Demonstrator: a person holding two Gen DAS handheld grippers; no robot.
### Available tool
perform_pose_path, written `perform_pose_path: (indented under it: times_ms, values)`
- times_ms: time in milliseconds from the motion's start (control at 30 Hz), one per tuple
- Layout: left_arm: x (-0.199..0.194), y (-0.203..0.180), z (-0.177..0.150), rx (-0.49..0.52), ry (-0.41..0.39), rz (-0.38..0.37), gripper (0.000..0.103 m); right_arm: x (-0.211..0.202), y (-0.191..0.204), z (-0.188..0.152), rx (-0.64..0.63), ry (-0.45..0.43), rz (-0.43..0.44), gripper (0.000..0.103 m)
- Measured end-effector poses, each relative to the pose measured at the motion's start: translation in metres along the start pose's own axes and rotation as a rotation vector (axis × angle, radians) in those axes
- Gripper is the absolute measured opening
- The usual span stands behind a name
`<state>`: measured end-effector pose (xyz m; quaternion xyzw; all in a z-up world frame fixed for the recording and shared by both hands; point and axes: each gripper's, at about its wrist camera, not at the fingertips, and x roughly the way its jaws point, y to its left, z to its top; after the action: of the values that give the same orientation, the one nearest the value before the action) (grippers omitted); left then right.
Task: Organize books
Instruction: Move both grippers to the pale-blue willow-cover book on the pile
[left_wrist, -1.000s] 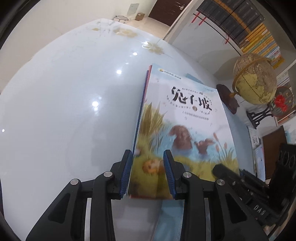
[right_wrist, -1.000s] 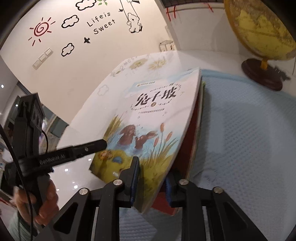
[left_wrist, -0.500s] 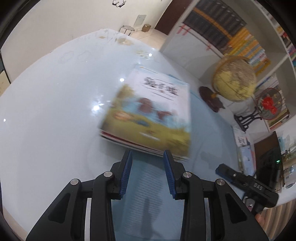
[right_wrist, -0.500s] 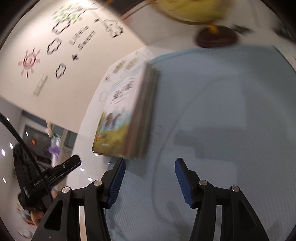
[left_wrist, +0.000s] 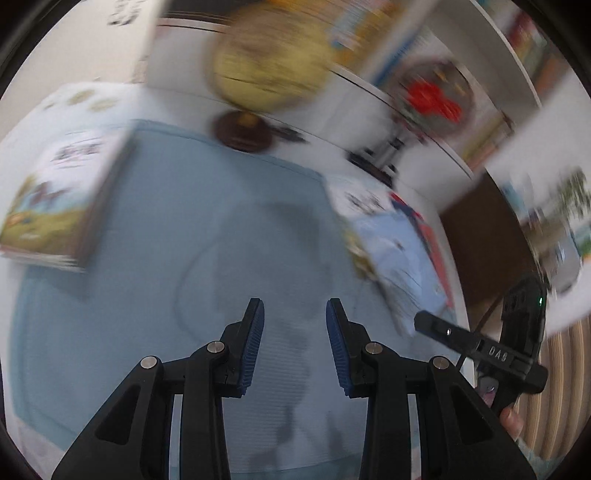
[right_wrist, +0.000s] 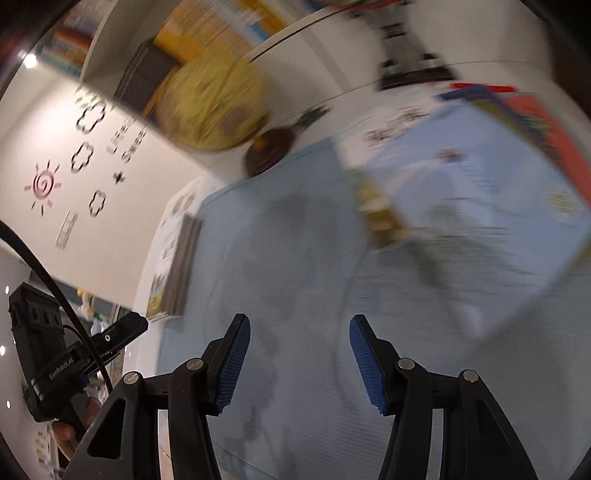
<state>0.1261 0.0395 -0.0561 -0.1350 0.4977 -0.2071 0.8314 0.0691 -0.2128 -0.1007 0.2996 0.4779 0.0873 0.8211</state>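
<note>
Blue-padded fingers (left_wrist: 255, 332) of both grippers spread, empty, between two well-apart book stacks (left_wrist: 55, 206).

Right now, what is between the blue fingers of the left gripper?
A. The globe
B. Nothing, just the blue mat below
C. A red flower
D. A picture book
B: the left gripper is empty, with only the blue mat showing between its fingers.

A blue mat (left_wrist: 155, 332) carries two book stacks (left_wrist: 55, 206) (left_wrist: 399, 243).
</note>
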Motion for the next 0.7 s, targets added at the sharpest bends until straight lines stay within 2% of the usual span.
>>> perform_pose_path:
  times_ms: [167,367,500,567,700]
  values:
    - [0.041,-0.083,-0.016,0.122,0.060,-0.073,0.032,-0.066,-0.071,-0.009,0.076,-0.080,-0.051,0.055]
    - [0.089,-0.151,-0.034,0.225,0.164,-0.108,0.032,-0.106,-0.137,-0.012,0.161,-0.101,-0.103,0.056]
    - [0.122,-0.163,-0.033,0.228,0.249,-0.099,0.032,-0.105,-0.153,-0.007,0.178,-0.103,-0.122,0.056]
    - [0.136,-0.160,-0.030,0.217,0.281,-0.092,0.032,-0.097,-0.153,0.004,0.142,-0.108,-0.140,0.056]
    - [0.159,-0.156,-0.017,0.198,0.295,-0.065,0.032,-0.077,-0.141,0.039,0.034,-0.131,-0.197,0.056]
